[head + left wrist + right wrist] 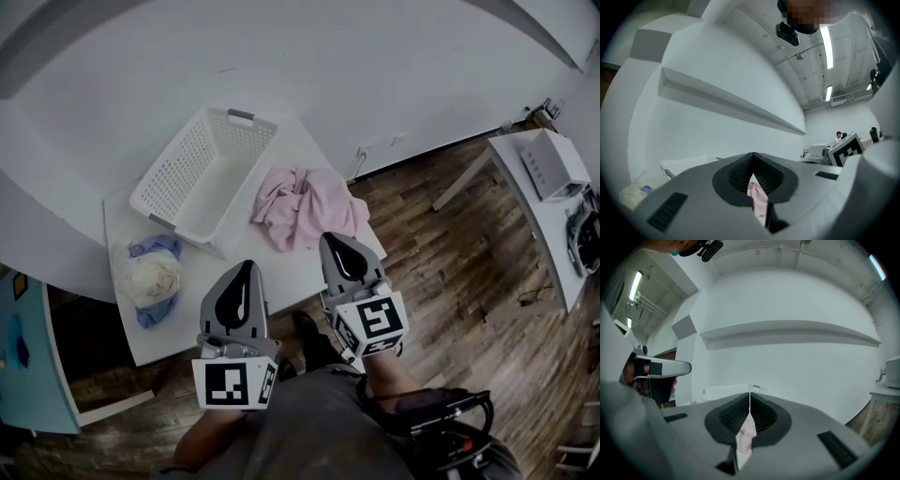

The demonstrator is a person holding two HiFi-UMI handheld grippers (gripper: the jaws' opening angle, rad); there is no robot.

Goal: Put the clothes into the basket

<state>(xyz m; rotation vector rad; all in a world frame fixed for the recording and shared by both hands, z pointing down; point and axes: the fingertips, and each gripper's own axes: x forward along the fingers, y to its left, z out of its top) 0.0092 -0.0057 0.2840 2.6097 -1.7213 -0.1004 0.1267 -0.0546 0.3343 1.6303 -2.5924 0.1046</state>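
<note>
- Both claws were pressed narrow and empty: the left claw (244, 279) and the right claw (336, 248) hung over the near edge of the white worktop (281, 267), each with its tips together. The pink seen low between them was cloth lying beyond, not cloth held. Brought down like this, either claw would probably have shoved the fabric along instead of taking it
- The pink garment (305, 208) lay crumpled on the worktop just beside the basket's right side, with its far right part close to the worktop's edge. A push from the near side could have sent it over that edge onto the wooden floor (450, 281)
- A pinch on a single loose fold might have lifted only part of the garment. The rest could then have trailed, caught on the rim or been left hanging outside
- The white perforated laundry basket (180, 157) stood empty and askew near the back left of the worktop. It looked light, so a knock or a dragged sleeve could have slid or tipped it
- The cream and blue bundle (150, 274) sat near the front left edge, well apart from the pink garment. It seemed to be two pieces wrapped together, so a grip on one might have left the other behind or flicked it off the edge
- The two claws were near each other, and reaching across for one pile risked a bump between them
</note>
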